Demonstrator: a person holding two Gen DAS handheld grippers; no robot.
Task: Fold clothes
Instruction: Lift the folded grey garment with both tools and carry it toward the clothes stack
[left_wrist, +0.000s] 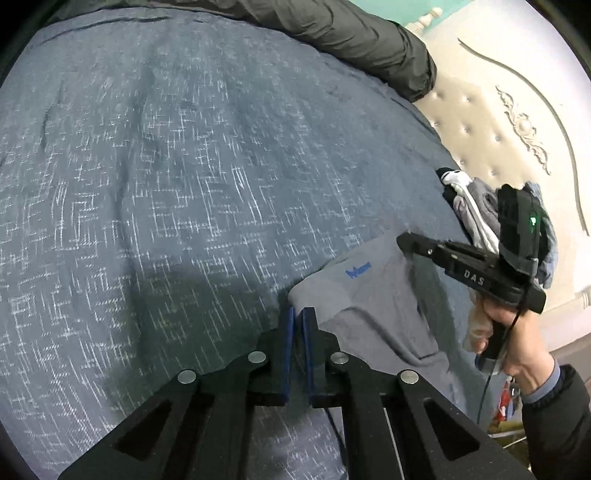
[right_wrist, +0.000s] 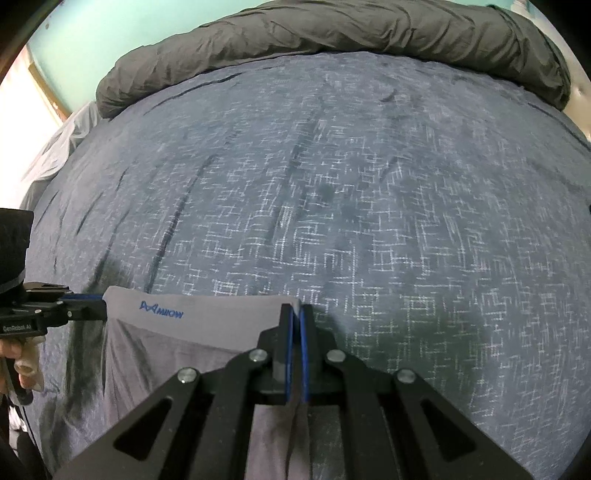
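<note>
We are working over a wide bed covered by a blue patterned bedspread (right_wrist: 332, 184), with a dark duvet (right_wrist: 332, 33) bunched along its far edge and a padded headboard (left_wrist: 491, 122) off to one side. A small heap of other clothes (left_wrist: 476, 214) is lying near that headboard, well apart from our work.

The task's thing, a grey garment (right_wrist: 207, 332) with a blue logo on its waistband, is lying on the near part of the bedspread. We are stretching its waistband across the view, so its long axis is running from one claw to the other, with the rest of the cloth trailing back toward us.

Our left gripper (right_wrist: 101, 303) is pinching the waistband's one end, jaws all but closed on the cloth. Our right gripper (right_wrist: 296, 314) is pinching the opposite corner, pads pressed together with the fabric edge between them. Each hand is nearest its own corner, so we judge the coming fold will be turning on carrying this held edge away or over the trailing cloth.
</note>
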